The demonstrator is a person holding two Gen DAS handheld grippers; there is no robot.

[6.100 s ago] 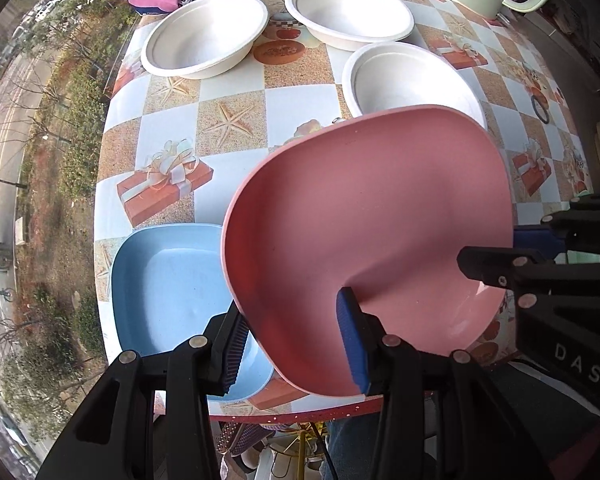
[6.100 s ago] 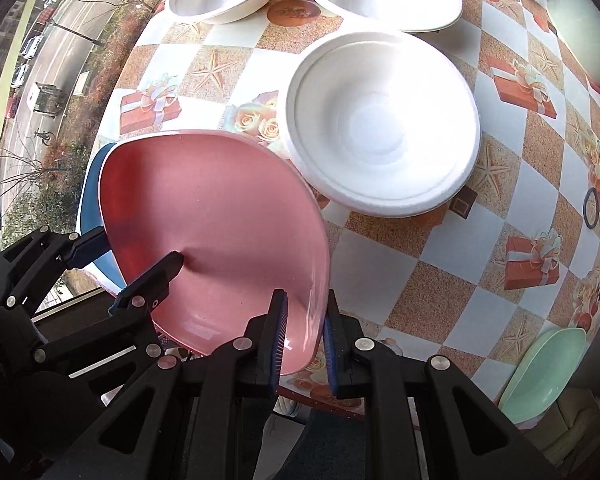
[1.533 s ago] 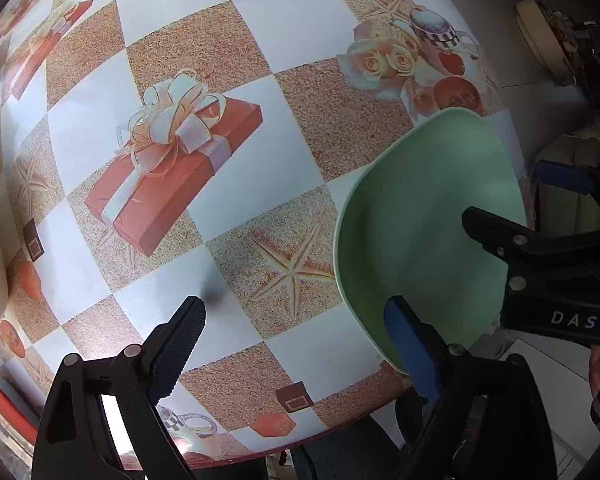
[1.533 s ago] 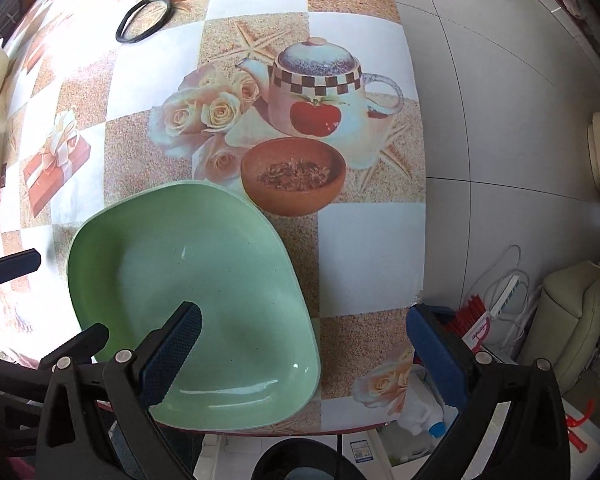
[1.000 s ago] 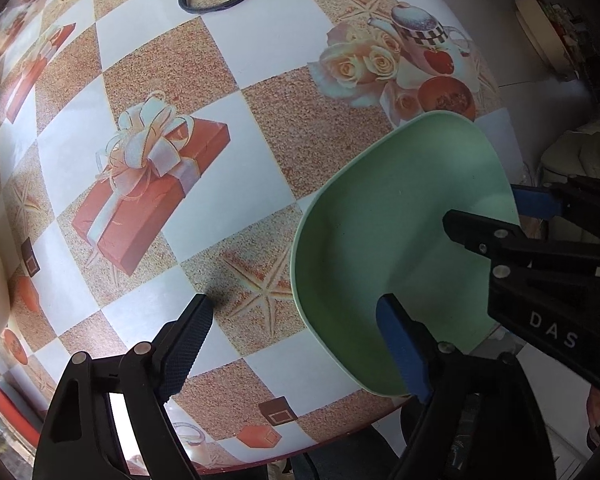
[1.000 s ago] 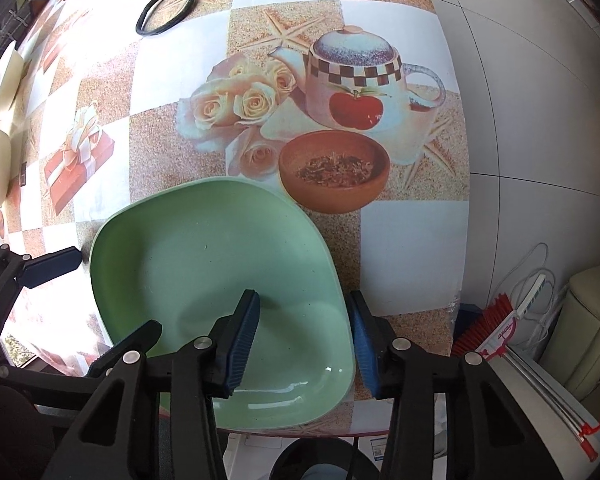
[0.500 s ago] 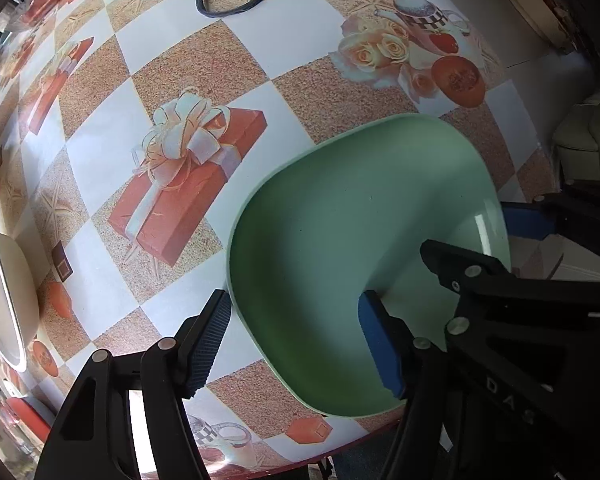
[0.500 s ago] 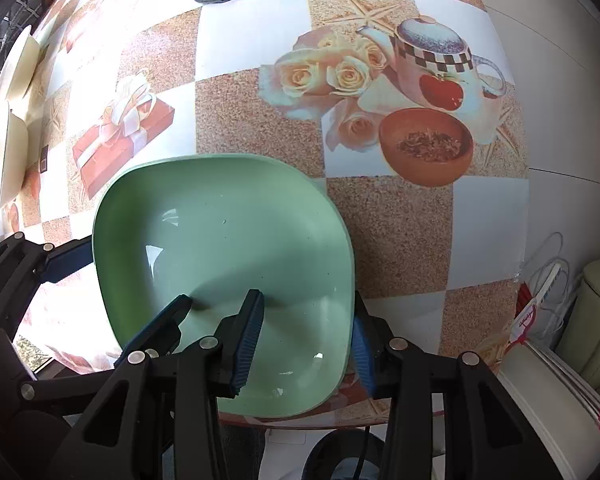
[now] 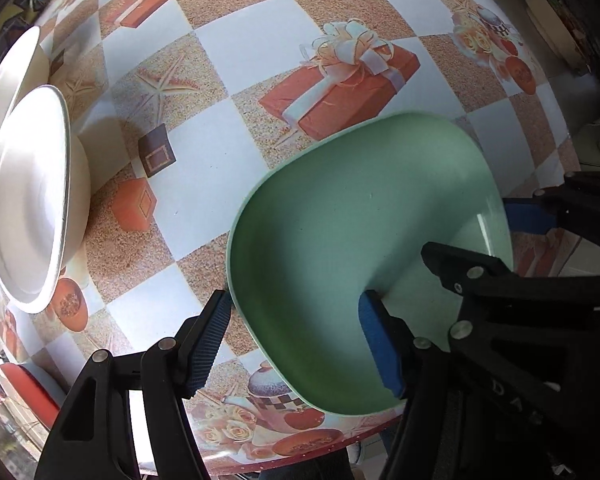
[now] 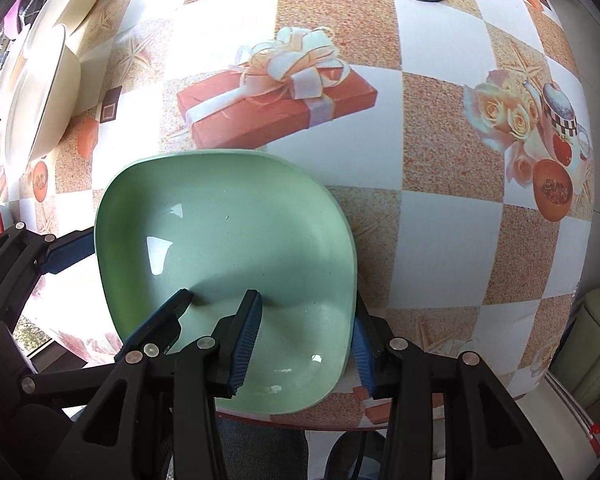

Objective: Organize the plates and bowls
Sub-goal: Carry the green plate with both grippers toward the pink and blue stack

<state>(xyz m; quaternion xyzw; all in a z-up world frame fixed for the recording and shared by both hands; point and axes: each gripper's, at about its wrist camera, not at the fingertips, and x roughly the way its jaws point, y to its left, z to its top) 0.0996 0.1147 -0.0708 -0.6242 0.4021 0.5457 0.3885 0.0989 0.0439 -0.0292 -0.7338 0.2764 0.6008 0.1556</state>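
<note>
Readable text: one item only. Faint raised letters "DA" on the black plastic body of the right gripper [image 9: 532,396], seen in the left wrist view; further letters are cut off by shadow. No other legible text, numbers or labels.

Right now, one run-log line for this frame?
step: carrying green plate | left gripper: clamped on plate rim | right gripper: clamped on opposite rim | white bowls: unstacked on table
</note>
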